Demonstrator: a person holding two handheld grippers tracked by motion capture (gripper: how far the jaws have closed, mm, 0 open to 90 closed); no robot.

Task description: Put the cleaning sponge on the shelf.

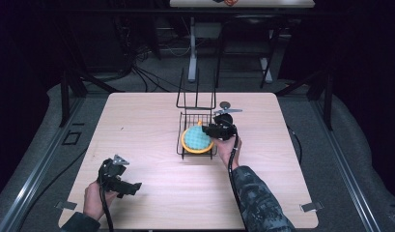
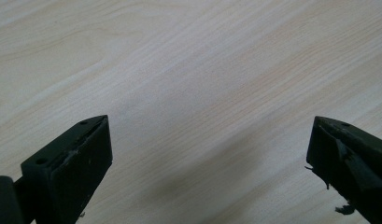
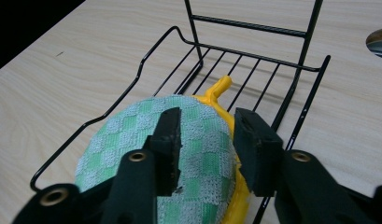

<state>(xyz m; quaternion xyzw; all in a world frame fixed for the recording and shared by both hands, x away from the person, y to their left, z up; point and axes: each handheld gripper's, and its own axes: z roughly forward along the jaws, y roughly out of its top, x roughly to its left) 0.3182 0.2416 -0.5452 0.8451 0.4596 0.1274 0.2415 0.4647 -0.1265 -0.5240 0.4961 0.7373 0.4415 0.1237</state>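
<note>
Scrubber, green-checked pad on yellow, sits centre frame in the wire rack; right gripper pinches its edge, likely steadying it, while left gripper waits spread over bare table.

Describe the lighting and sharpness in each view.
High view: table brightly lit, surroundings nearly black, image soft. Left gripper view: wood grain sharp, a faint shadow between the jaws. Right gripper view: checked green pad crisp, rack wires casting thin shadows.
</note>
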